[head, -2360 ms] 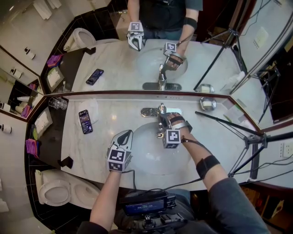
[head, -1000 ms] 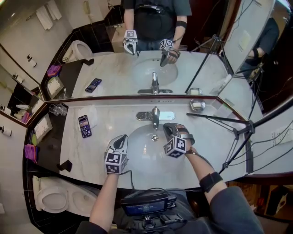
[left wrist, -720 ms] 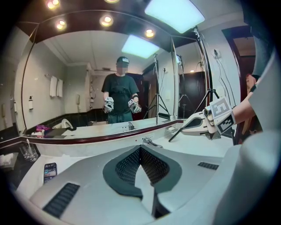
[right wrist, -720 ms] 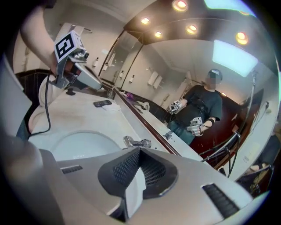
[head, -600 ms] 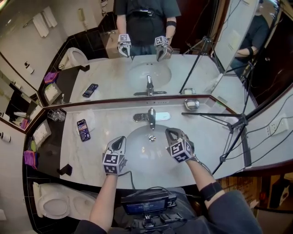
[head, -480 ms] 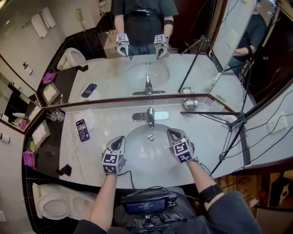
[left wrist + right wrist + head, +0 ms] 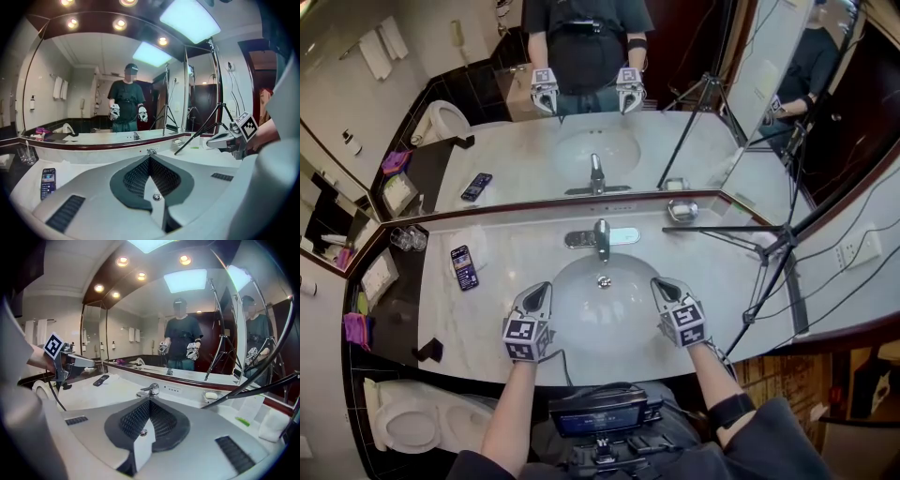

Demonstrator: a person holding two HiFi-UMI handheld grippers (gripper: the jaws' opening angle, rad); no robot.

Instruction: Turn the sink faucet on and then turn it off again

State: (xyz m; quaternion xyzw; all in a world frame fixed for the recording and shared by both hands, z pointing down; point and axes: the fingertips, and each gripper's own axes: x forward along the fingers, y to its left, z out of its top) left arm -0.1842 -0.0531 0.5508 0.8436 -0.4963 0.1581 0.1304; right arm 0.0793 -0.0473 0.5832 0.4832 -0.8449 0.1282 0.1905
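Faucet (image 7: 601, 239) stands at the back edge of the sink (image 7: 600, 319), apart from the left tongs (image 7: 541, 287) and right tongs (image 7: 662, 284), both pressed together on nothing. No stream shows, but a lever (image 7: 149, 388) left short of off could drip unnoticed; a wide right swing might clip the tripod (image 7: 722, 232).

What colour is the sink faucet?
The faucet is shiny silver, clearest in the head view.
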